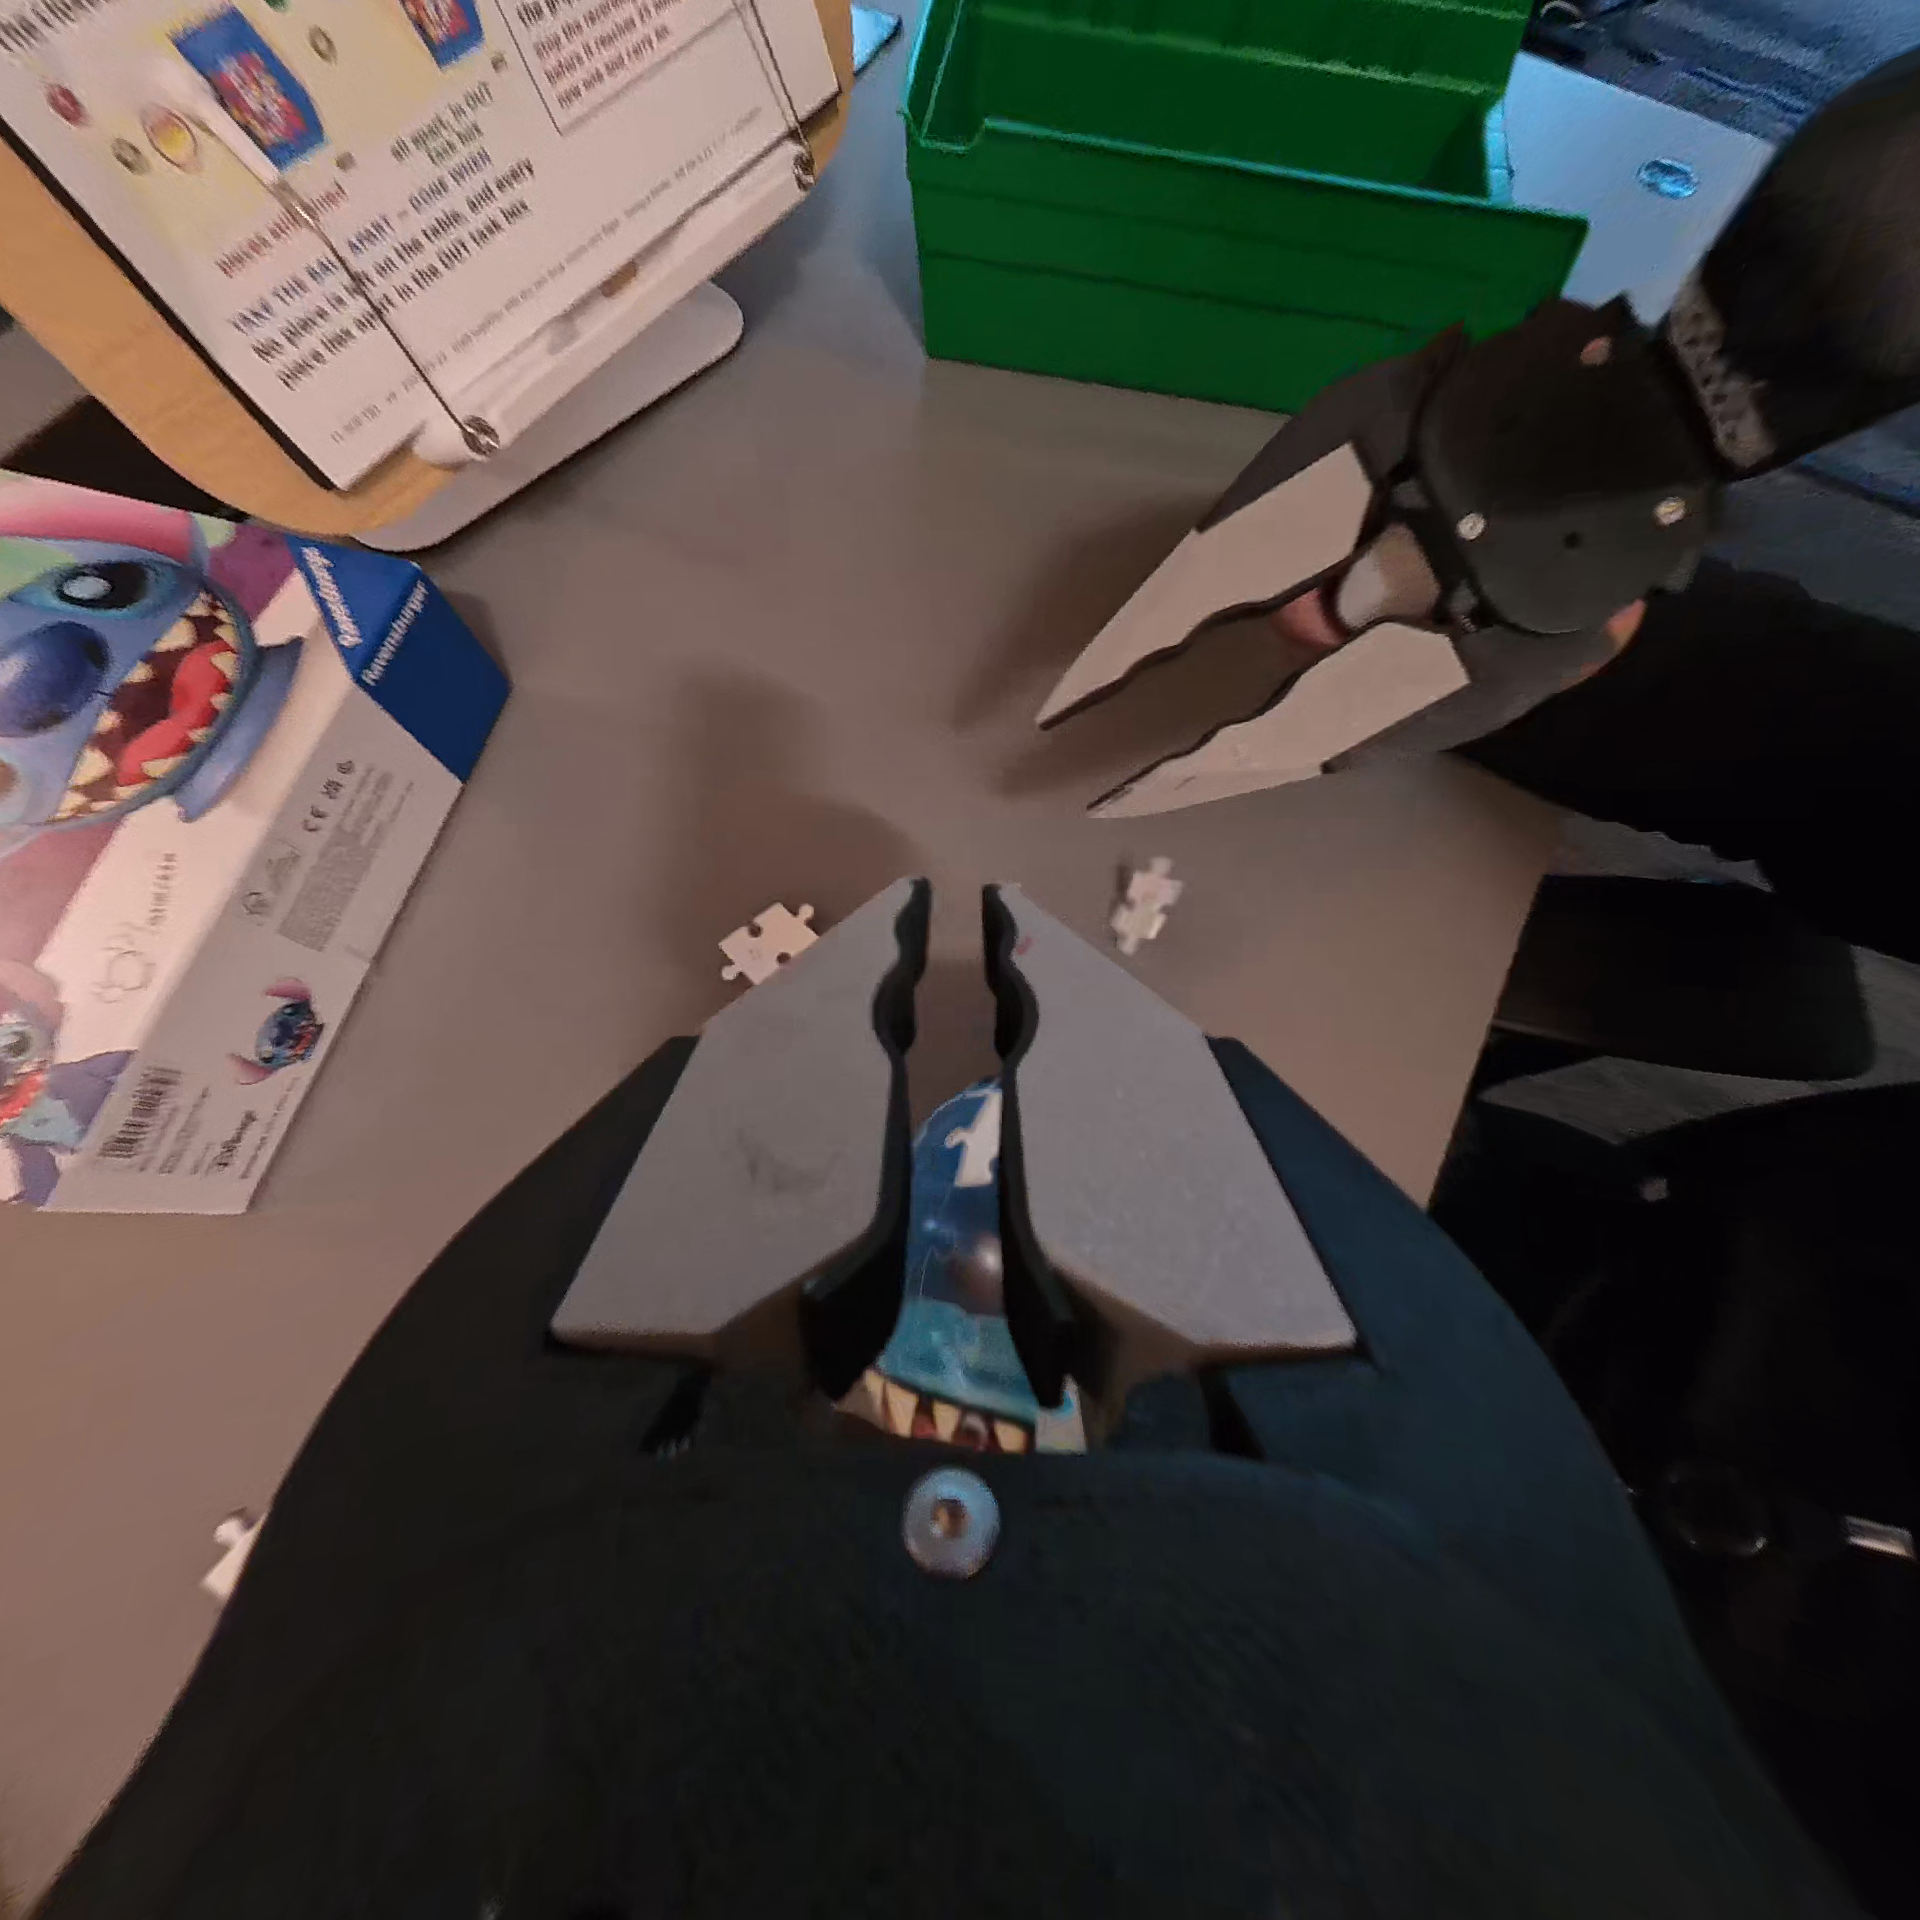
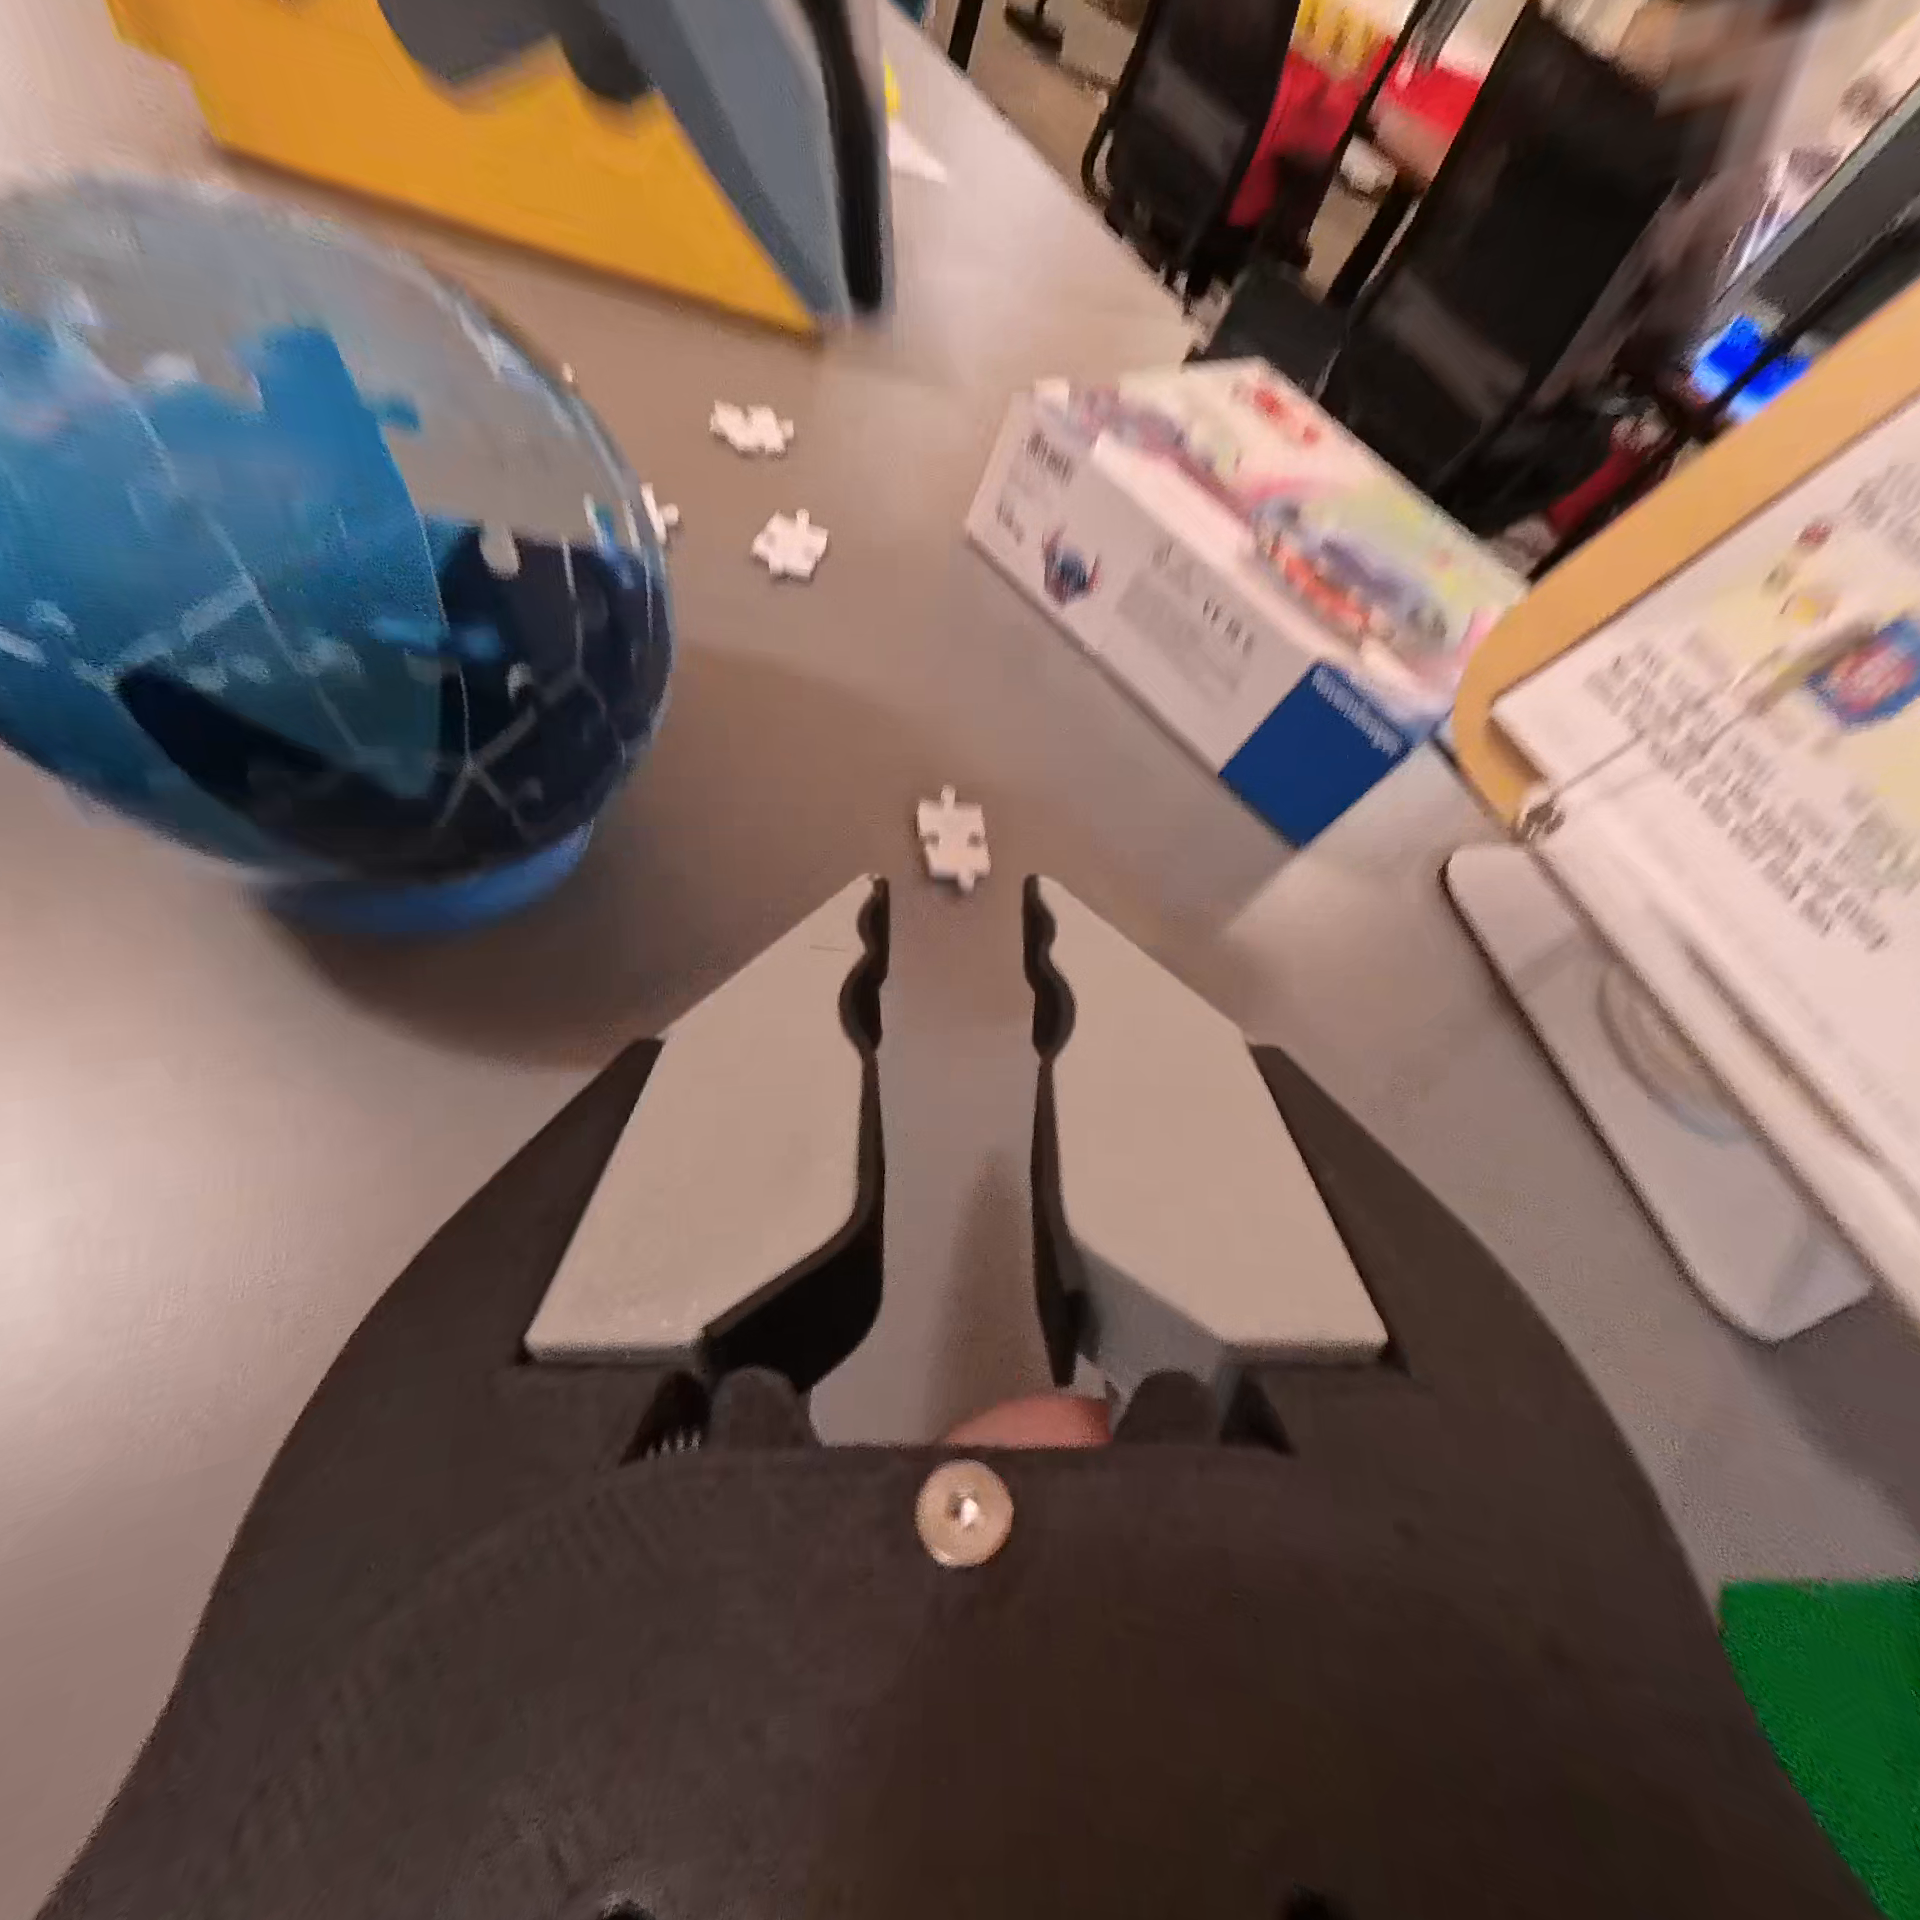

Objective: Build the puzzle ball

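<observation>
The blue puzzle ball [image 2: 312, 540] stands on a blue ring stand [image 2: 436, 883] at the left of the right wrist view, with open holes in its shell. In the left wrist view it shows below and between my left fingers [image 1: 961, 1226]. My left gripper [image 1: 956, 894] hovers over the ball, its tips a narrow gap apart with only table between them. My right gripper [image 2: 956, 883] is open and empty, and it also shows in the left wrist view [image 1: 1070, 764]. A white puzzle piece [image 2: 954, 836] lies on the table just ahead of its tips. Two loose white pieces [image 1: 769, 935] [image 1: 1143, 904] lie beside my left fingertips.
More white pieces [image 2: 750, 426] [image 2: 792, 542] lie behind the ball. The puzzle box [image 1: 208, 831] lies at the left, an instruction sheet on a stand [image 1: 416, 208] behind it, and a green bin [image 1: 1195, 208] at the back. A yellow box [image 2: 520, 135] stands beyond the ball. The tips of one gripper are about 9 cm away from the tips of the other. Left tips and right tips are each some 15 cm from the white puzzle piece [image 2: 954, 836]. The left camera catches it too, in the left wrist view [image 1: 767, 948].
</observation>
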`<state>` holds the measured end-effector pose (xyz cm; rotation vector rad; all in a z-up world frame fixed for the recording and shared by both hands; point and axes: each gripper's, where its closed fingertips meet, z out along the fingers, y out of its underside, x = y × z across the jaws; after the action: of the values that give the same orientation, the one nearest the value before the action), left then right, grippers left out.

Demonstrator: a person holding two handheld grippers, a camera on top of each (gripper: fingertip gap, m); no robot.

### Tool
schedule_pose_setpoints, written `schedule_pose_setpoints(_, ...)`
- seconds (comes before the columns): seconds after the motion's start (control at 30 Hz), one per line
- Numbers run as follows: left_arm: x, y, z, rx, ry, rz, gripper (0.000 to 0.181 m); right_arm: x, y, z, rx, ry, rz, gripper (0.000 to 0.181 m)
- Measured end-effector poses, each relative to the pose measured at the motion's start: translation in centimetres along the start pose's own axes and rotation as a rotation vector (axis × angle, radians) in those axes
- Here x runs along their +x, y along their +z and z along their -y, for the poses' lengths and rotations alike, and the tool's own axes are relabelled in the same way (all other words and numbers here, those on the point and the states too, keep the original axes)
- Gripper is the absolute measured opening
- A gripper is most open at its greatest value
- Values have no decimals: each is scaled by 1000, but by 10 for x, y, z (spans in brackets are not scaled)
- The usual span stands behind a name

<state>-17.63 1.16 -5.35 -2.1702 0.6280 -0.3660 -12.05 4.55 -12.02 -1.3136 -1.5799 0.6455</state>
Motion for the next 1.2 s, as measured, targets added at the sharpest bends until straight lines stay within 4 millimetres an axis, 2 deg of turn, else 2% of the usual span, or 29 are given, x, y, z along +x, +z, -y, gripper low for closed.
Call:
schedule_pose_setpoints(0.1,1,-23,-2,37,28,39,7,-17,-8,-40,-113,52,95,29)
schedule_pose_setpoints(0.17,1,-40,-7,59,32,71,13,-23,-14,-61,-162,60,110,32)
schedule_pose_setpoints(0.3,15,-71,-24,125,28,81,13,-28,-29,-78,-195,6,95,36)
schedule_pose_setpoints(0.4,26,-85,-38,150,25,91,15,-30,-31,-87,-230,-7,117,40)
schedule_pose_setpoints(0.6,48,-97,-56,157,65,118,17,-33,-8,-91,-245,50,166,52)
schedule_pose_setpoints(0.77,64,-102,-66,134,123,133,18,-45,-2,-89,-245,56,273,16)
schedule_pose_setpoints(0.9,76,-102,-67,144,139,114,18,-44,-2,-88,-242,73,293,16)
schedule_pose_setpoints(1.0,89,-98,-68,152,144,88,18,-43,-5,-80,-195,96,297,4)
schedule_pose_setpoints(1.13,110,-86,-65,162,161,49,18,-35,-10,-74,-164,80,260,0)
schedule_pose_setpoints(1.2,113,-78,-62,149,203,72,18,-32,-13,-70,-146,75,241,0)
